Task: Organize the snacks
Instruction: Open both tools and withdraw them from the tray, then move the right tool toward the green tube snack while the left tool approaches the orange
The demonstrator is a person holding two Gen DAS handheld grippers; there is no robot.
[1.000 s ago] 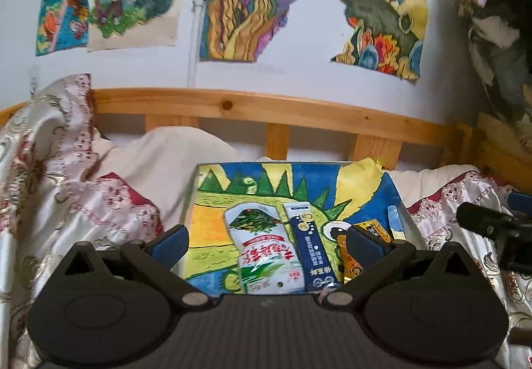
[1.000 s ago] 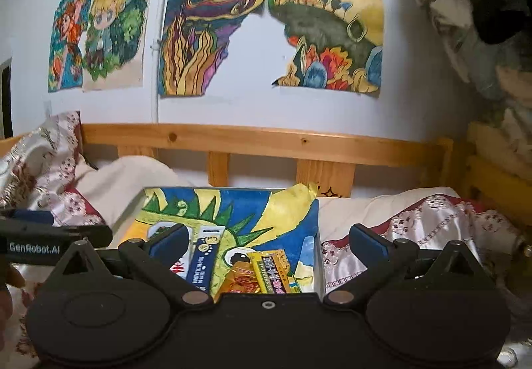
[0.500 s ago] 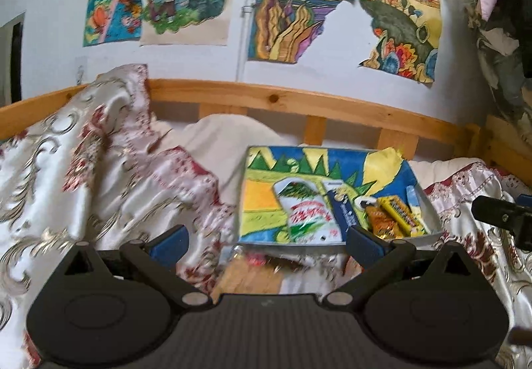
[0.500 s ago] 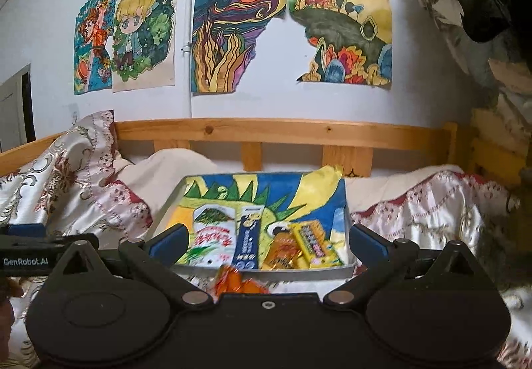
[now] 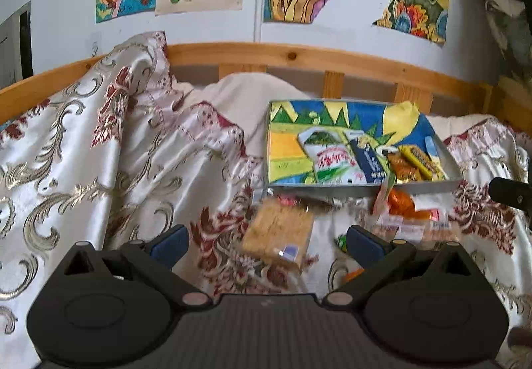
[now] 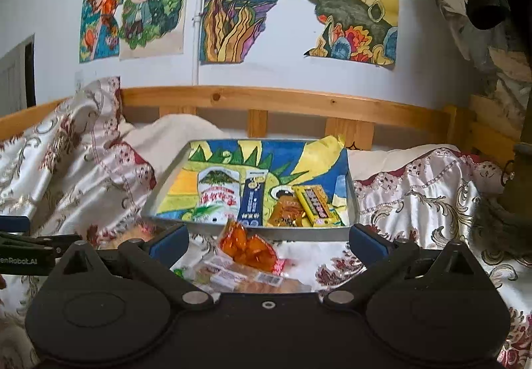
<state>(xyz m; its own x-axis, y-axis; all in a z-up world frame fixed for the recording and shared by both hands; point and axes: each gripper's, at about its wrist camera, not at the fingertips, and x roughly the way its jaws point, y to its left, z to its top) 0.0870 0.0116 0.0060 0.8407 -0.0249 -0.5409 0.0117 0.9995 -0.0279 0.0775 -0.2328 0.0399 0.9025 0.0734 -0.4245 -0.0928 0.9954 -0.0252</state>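
Note:
A grey tray [image 5: 332, 188] [image 6: 351, 202] lined with a colourful drawing lies on the bed. It holds a white-green packet [image 5: 327, 159] [image 6: 217, 196], a dark blue packet [image 5: 367, 157] [image 6: 253, 199], an orange packet [image 6: 287, 211] and a yellow bar [image 6: 316, 206]. In front of the tray lie a tan cracker pack [image 5: 279, 231], an orange snack bag [image 6: 247, 246] [image 5: 400, 202] and clear wrapped packs [image 6: 239, 276]. My left gripper [image 5: 266, 242] is open and empty, just before the cracker pack. My right gripper [image 6: 268, 241] is open and empty over the orange bag.
A silky white and red patterned bedspread [image 5: 99, 152] is bunched high at the left. A wooden bed rail [image 6: 282, 102] runs behind the tray, under a wall of drawings. The left gripper's body [image 6: 26, 246] shows at the right wrist view's left edge.
Both grippers have pulled back from the tray toward me, and the loose snacks in front of it have come into view. Both stay open.

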